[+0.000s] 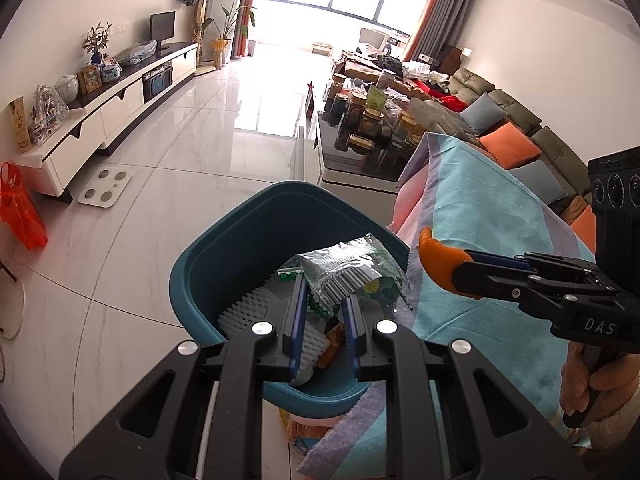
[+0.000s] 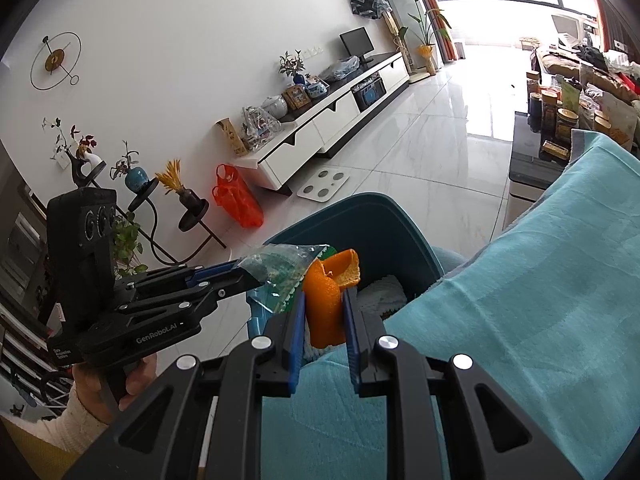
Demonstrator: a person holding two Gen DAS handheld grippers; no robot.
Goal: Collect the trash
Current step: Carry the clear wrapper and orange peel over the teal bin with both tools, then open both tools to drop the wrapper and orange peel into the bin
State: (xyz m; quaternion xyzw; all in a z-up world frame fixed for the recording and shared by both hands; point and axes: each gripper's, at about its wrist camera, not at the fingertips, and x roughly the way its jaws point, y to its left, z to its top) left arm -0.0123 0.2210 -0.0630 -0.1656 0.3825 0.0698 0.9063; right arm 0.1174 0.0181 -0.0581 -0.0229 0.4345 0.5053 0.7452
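Teal plastic, the trash bin (image 1: 224,264) stands on the floor against a desk draped in a turquoise cloth (image 1: 480,216). The left hand-held gripper (image 1: 325,300) pinches a crinkled silver-green snack wrapper (image 1: 352,268) over the bin's mouth. The right hand-held gripper (image 2: 325,300) clamps a curl of orange peel (image 2: 326,292) at the bin's 3 o'clock rim, above the cloth's edge. White foam netting (image 1: 256,304) lies inside the bin.

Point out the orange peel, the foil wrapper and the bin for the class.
orange peel (image 2: 325,300): right wrist view, its middle between the fingers.
foil wrapper (image 1: 340,268): left wrist view, its silver face.
bin (image 1: 240,240): left wrist view, its inner wall.
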